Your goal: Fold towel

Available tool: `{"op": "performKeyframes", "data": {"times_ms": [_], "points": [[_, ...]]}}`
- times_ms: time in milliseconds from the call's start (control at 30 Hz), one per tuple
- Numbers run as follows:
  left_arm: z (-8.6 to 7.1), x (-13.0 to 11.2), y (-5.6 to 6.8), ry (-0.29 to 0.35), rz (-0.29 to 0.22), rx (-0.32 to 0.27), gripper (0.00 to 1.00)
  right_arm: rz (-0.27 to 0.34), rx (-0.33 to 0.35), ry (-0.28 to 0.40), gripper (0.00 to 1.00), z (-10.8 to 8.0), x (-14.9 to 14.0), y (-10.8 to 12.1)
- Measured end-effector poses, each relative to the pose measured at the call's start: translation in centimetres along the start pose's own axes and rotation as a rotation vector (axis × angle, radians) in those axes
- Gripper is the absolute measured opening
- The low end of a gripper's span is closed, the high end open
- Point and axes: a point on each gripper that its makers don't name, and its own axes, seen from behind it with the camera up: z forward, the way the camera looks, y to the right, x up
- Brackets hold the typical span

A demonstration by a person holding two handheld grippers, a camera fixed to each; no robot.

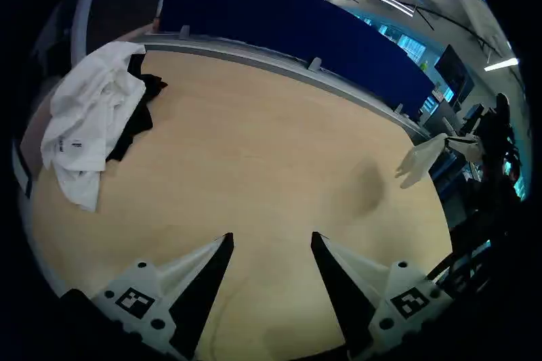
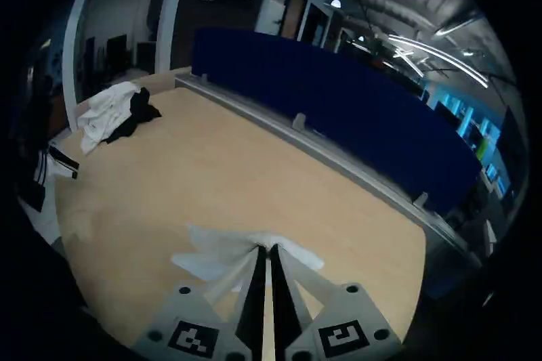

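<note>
In the right gripper view a small white towel (image 2: 220, 256) is pinched between my right gripper's fingers (image 2: 267, 250), which are shut on its edge. The cloth spreads out to the left and right of the tips, above the wooden table (image 2: 203, 171). The left gripper view shows the same white towel (image 1: 420, 160) hanging near the table's right edge, in front of the far gripper's white body (image 1: 467, 146). My left gripper (image 1: 271, 236) stands open over the bare table (image 1: 257, 151) with nothing between its fingers.
A heap of white and black clothes (image 1: 91, 117) lies at the table's far left corner (image 2: 115, 114). A blue partition (image 1: 291, 29) with a grey rail runs along the back edge (image 2: 352, 117). Office desks and screens stand beyond on the right.
</note>
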Motion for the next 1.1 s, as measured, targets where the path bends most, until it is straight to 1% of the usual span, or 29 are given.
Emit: {"op": "performKeyframes", "data": {"times_ms": [167, 267, 367, 467, 567, 767, 900, 1100], "points": [[0.2, -0.4, 1.8, 0.002, -0.007, 0.022, 0.84, 0.000, -0.017, -0.014, 0.04, -0.8, -2.4, 4.4], [0.3, -0.6, 2.7, 0.003, -0.011, 0.034, 0.84, 0.006, -0.022, -0.018, 0.04, -1.0, -3.6, 6.6], [0.4, -0.6, 3.6, 0.004, -0.012, 0.043, 0.84, 0.014, -0.024, -0.018, 0.04, -0.9, -4.4, 8.4], [0.3, -0.6, 4.3, 0.005, -0.010, 0.051, 0.84, 0.016, -0.024, -0.019, 0.04, -0.7, -5.1, 9.6], [0.3, -0.5, 5.0, 0.006, -0.007, 0.058, 0.84, 0.014, -0.019, -0.025, 0.04, -0.5, -6.0, 10.3], [0.5, -0.7, 5.9, 0.006, -0.006, 0.065, 0.84, 0.019, -0.003, -0.046, 0.04, -0.4, -8.6, 10.6], [0.8, -0.9, 6.2, 0.003, -0.002, 0.072, 0.84, 0.036, 0.004, -0.076, 0.04, -0.6, -11.5, 10.8], [1.0, -1.3, 6.8, -0.007, 0.006, 0.078, 0.84, 0.085, -0.014, -0.126, 0.04, -1.6, -16.6, 11.5]]}}
